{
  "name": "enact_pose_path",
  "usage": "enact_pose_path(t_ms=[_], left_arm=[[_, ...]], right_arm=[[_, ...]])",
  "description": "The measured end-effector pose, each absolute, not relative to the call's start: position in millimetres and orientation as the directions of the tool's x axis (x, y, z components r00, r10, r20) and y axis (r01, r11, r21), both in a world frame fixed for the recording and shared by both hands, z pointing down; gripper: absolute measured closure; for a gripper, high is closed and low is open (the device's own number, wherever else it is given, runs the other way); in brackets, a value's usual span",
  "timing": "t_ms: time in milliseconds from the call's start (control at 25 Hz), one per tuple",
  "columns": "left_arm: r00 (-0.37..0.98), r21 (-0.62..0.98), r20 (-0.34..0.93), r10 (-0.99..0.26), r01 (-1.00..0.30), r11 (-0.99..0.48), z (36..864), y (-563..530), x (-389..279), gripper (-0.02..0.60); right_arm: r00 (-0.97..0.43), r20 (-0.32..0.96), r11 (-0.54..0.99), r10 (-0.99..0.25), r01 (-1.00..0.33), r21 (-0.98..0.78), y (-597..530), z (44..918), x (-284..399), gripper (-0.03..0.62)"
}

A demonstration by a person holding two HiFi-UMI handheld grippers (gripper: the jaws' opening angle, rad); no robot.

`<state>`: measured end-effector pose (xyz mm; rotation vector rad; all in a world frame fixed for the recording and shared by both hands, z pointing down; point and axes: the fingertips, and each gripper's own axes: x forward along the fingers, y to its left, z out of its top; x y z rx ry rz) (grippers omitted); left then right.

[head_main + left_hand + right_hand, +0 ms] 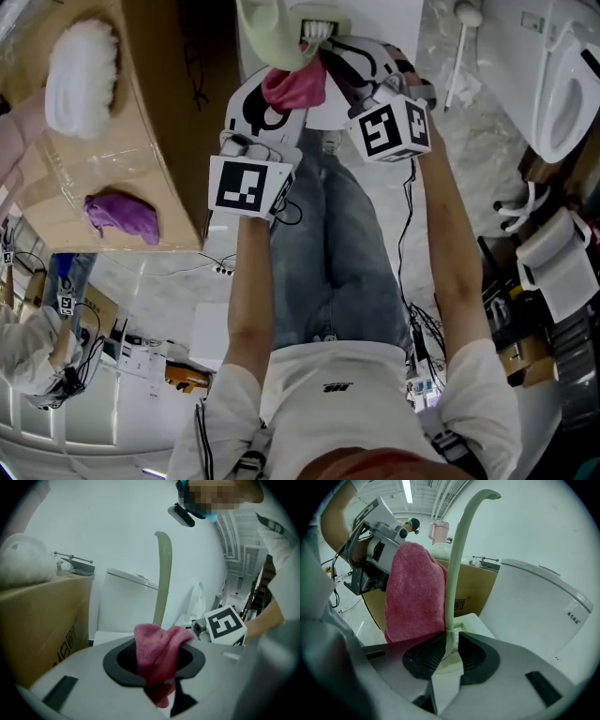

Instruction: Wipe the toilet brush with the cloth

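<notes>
Notably, right gripper (451, 651) pinched the upright brush (454, 573); left gripper (154, 663), jaws spread round the cloth (157, 646), had the brush at 12 o'clock.

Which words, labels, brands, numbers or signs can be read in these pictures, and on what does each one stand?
"®" after printed characters on the cardboard box; the characters themselves are too blurred to read.
Small grey label on the white toilet: too small to read.
Dark logo on the person's white T-shirt: too small to read.
Marker cubes: black-and-white patterns only, no words.
</notes>
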<state>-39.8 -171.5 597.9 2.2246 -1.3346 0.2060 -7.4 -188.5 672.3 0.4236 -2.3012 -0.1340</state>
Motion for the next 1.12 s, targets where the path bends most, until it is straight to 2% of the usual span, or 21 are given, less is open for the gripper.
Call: enact_pose_path(t_ms=[600, 840, 1120], left_arm=[[0.519, 0.330, 0.390, -0.760, -0.850, -0.411, 619, -203, -17, 0.426], [0.477, 0.263, 0.452, -0.754, -0.879, -0.398, 645, -213, -9, 0.458], [0.482, 0.256, 0.450, -0.751, -0.876, -0.409, 646, -215, -10, 0.477]], right_arm=[[-0.648, 0.684, 0.942, -0.334, -0.238, 0.235, -197, 688, -9, 0.546], [-0.645, 0.696, 0.949, -0.315, -0.209, 0.236, -194, 691, -10, 0.563], [-0.648, 0.691, 0.947, -0.320, -0.215, 0.236, -195, 690, -10, 0.565]])
